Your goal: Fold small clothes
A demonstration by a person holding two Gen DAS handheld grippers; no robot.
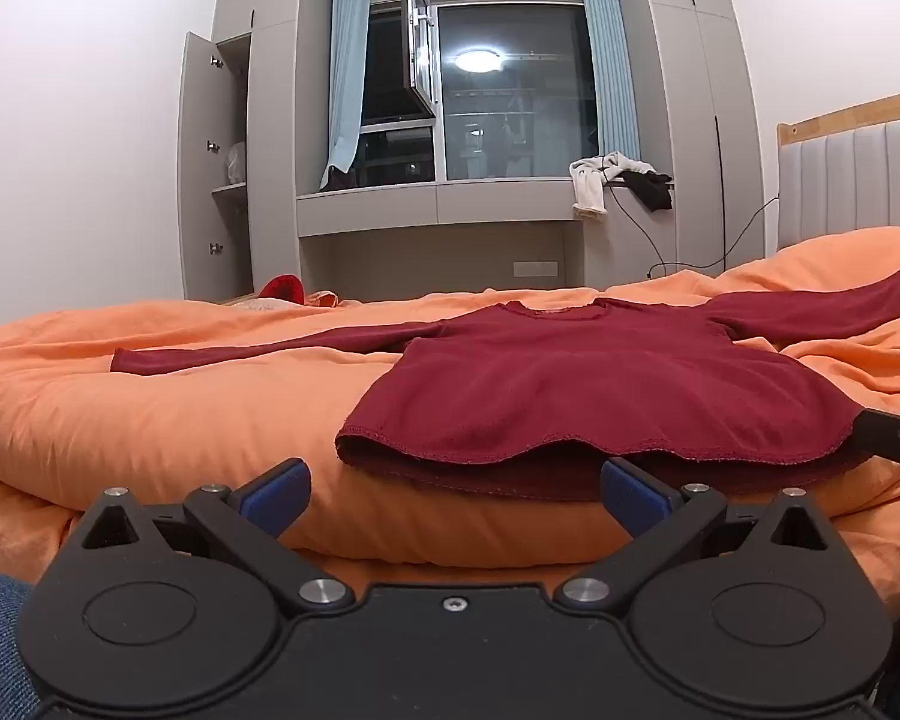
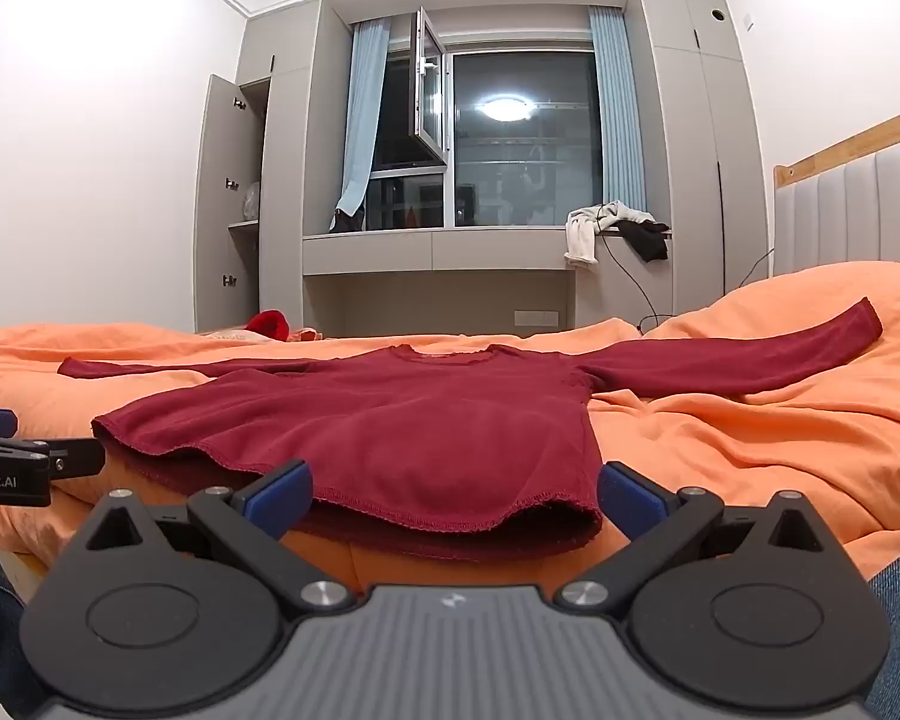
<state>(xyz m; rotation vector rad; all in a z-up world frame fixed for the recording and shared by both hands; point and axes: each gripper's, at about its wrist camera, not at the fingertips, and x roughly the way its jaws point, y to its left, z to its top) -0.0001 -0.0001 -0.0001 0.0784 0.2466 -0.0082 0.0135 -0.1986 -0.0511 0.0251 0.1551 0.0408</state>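
Note:
A dark red long-sleeved top [image 1: 582, 384] lies flat on the orange duvet [image 1: 150, 414], hem towards me, both sleeves spread out sideways. It also shows in the right wrist view [image 2: 414, 420]. My left gripper [image 1: 455, 495] is open and empty, just in front of the hem's left part. My right gripper [image 2: 455, 495] is open and empty, just in front of the hem's right corner. Each gripper shows at the edge of the other's view: the right one [image 1: 897, 444], the left one [image 2: 24, 462].
The orange duvet [image 2: 750, 438] is rumpled on the right. A padded headboard [image 1: 858, 180] stands at the right. Behind the bed are a window ledge with clothes [image 1: 618, 177], an open wardrobe door [image 1: 201, 168] and a red item [image 1: 282, 288].

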